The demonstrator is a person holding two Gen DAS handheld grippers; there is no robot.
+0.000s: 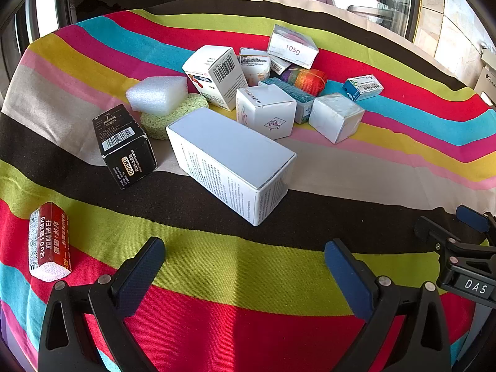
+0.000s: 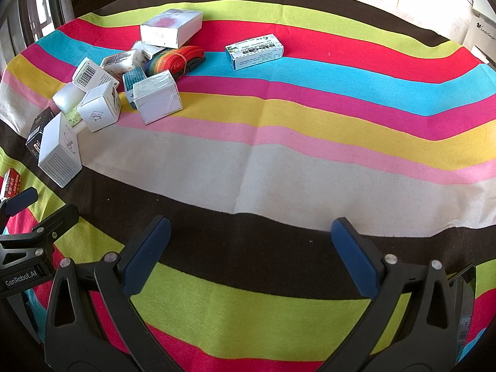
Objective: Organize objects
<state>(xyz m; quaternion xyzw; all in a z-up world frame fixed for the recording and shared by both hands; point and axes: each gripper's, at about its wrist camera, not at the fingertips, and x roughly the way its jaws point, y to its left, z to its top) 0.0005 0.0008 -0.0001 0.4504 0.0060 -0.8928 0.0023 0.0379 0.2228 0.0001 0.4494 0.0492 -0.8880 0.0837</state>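
Observation:
A jumble of small boxes lies on a striped cloth [image 1: 217, 266]. Nearest my left gripper [image 1: 245, 248] is a long white box [image 1: 229, 158], with a black box [image 1: 124, 145] to its left. A white foam block [image 1: 158, 93] rests on a green sponge [image 1: 173, 114]. A red-wrapped packet [image 1: 49, 241] lies alone at the left. Behind are more white boxes, a rainbow strap roll [image 1: 305, 79] and a blue-white box [image 1: 362, 86]. My left gripper is open and holds nothing. My right gripper [image 2: 251, 229] is open too, over bare cloth, with the pile [image 2: 124, 86] to its far left.
The blue-white box [image 2: 254, 51] lies apart from the pile in the right wrist view. The cloth [image 2: 310, 170] on the right half carries nothing. The table's far edge curves in front of windows and a white appliance [image 2: 483, 28] at the right.

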